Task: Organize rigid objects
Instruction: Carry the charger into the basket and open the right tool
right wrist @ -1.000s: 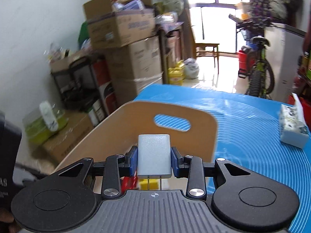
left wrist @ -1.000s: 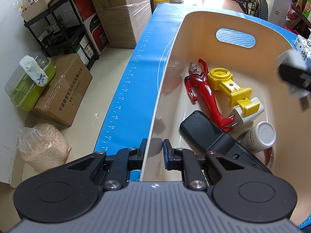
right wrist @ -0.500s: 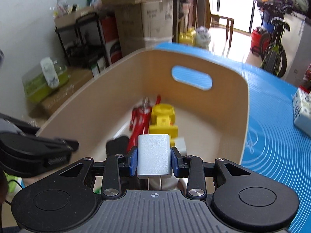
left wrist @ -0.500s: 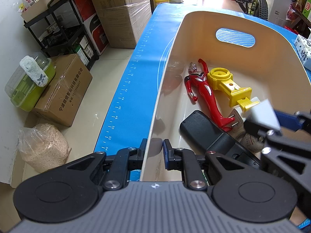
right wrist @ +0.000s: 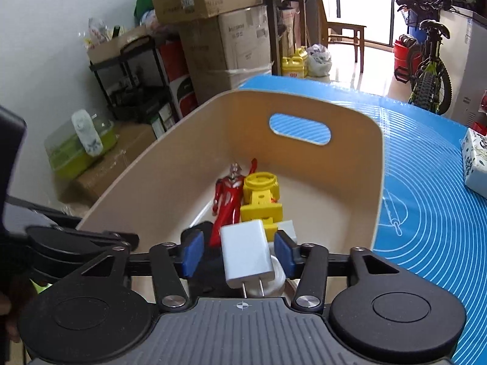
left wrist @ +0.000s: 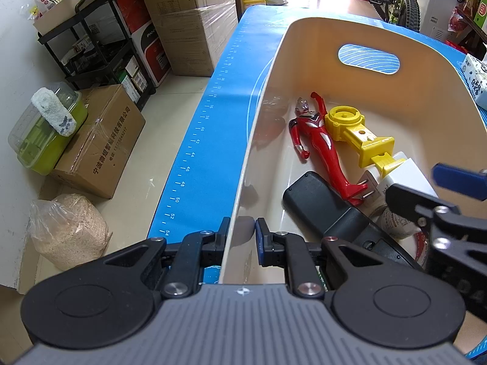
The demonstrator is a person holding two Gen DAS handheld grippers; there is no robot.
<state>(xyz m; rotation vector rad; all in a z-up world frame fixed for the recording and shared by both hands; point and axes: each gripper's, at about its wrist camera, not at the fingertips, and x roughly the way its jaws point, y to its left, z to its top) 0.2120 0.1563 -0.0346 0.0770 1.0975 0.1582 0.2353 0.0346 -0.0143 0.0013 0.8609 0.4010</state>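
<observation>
A beige bin (left wrist: 304, 39) stands on the blue mat (right wrist: 426, 213). Inside it lie a red toy figure (left wrist: 316, 140), a yellow plastic part (left wrist: 356, 130), a black remote (left wrist: 322, 210) and a white bottle (left wrist: 395, 222). My left gripper (left wrist: 242, 234) is shut on the bin's near wall. My right gripper (right wrist: 239, 252) hangs low inside the bin (right wrist: 304, 164) with its jaws opening. A white charger (right wrist: 246, 252) sits between them, prongs toward the camera, with a gap to each blue pad. The left wrist view shows the charger (left wrist: 408, 173) resting over the bottle.
A white patterned tissue box (right wrist: 474, 164) stands on the mat right of the bin. Beyond the table's left edge are cardboard boxes (left wrist: 100, 143), a black shelf (left wrist: 100, 48) and a sack (left wrist: 67, 228) on the floor. A bicycle (right wrist: 429, 70) stands at the back.
My right gripper came down into the bin with the charger, then its jaws spread and let the charger go. The left gripper kept still on the bin wall.
</observation>
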